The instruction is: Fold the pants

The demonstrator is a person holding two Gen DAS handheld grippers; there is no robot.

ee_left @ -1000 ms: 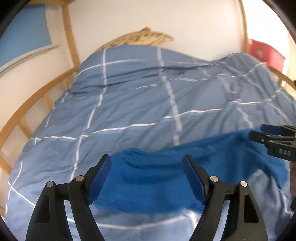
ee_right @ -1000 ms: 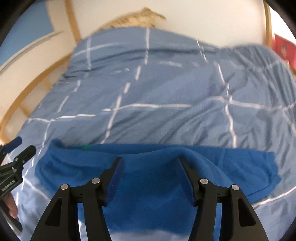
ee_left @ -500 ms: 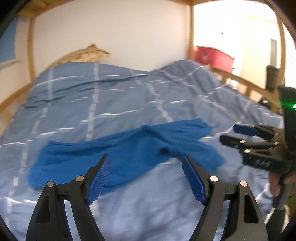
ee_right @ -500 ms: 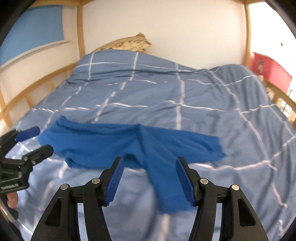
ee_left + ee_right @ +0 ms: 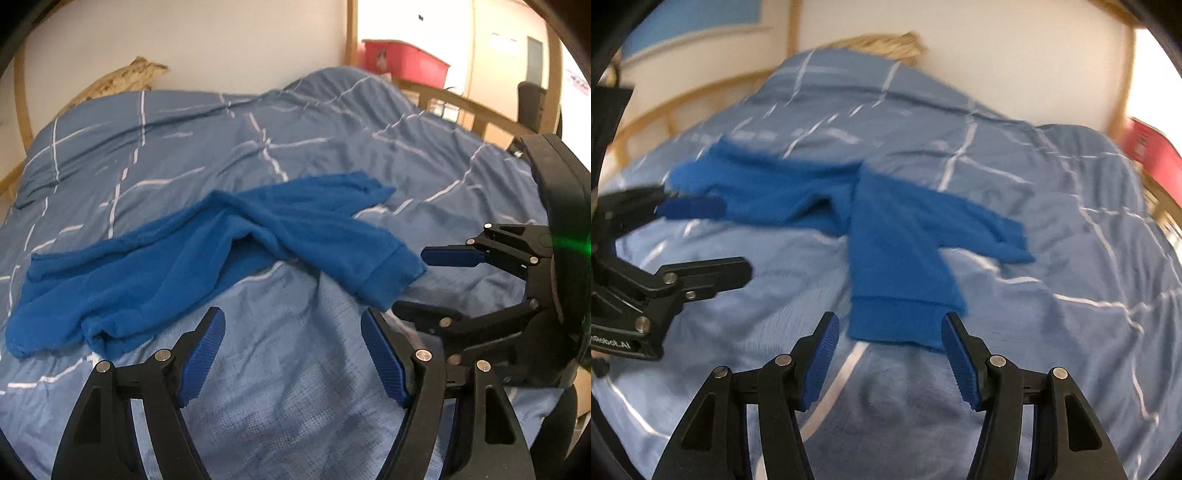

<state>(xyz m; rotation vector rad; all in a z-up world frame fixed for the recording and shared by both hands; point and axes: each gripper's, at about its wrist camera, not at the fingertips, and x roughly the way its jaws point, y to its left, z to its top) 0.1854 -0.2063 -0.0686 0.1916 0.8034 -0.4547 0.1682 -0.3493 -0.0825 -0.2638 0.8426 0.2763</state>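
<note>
Blue fleece pants (image 5: 229,251) lie spread across the bed, with the waist at the left and the two legs splayed apart to the right. My left gripper (image 5: 293,317) hovers over bare cover just short of them. Its jaws are closing and nothing is between them. My right gripper (image 5: 891,325) is open, and the cuff (image 5: 897,321) of the nearer leg lies just past its fingertips, untouched by the pads. In the left wrist view the right gripper (image 5: 424,282) sits beside that cuff (image 5: 391,273). In the right wrist view the left gripper (image 5: 713,238) appears near the waist end.
A blue bedspread with white lines (image 5: 295,387) covers the whole bed. A tan pillow (image 5: 122,77) lies at the head against the white wall. A wooden bed rail (image 5: 461,99) runs along the right side, with a red bin (image 5: 402,62) beyond it.
Both grippers have drawn back toward the near side of the bed. The pants, which filled the space between their fingers a second ago, now lie loose farther off on the cover.
</note>
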